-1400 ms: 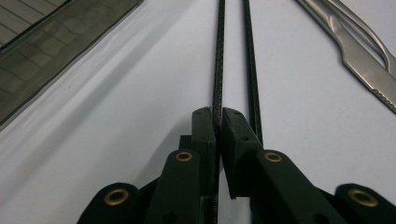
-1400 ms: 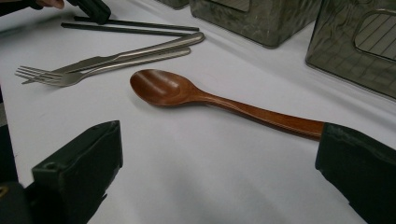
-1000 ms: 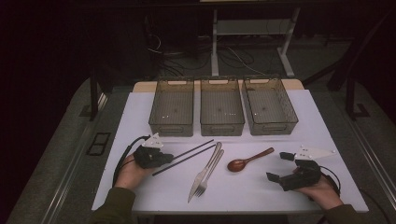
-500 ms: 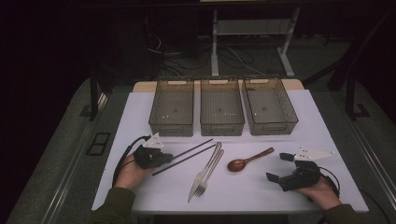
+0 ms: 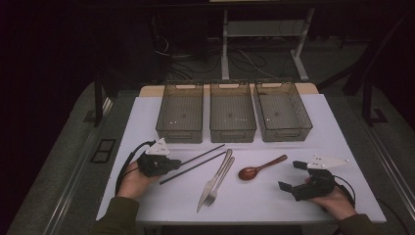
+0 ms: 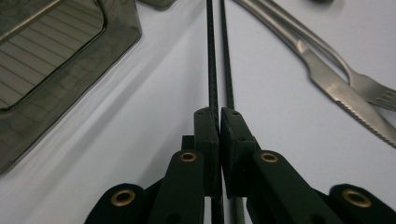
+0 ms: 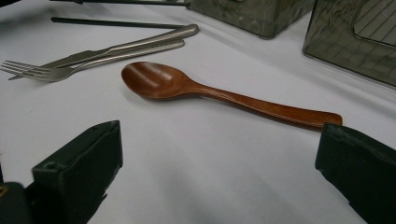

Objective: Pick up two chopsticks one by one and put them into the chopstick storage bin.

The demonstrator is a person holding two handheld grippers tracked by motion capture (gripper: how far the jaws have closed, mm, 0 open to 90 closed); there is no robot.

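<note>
Black chopstick (image 6: 212, 65) — clamped in left gripper (image 6: 219, 122).

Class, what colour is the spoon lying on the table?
The wooden spoon is a warm reddish brown, clearest in the right gripper view.

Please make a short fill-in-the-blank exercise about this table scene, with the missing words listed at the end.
1. The left gripper is shut on one black ___.
2. The right gripper has its jaws ___.
3. The wooden spoon lies on the white table, in front of ___ grey bins.
4. Beside the knife lies a metal ___.

Missing words: chopstick; open; three; fork
</note>
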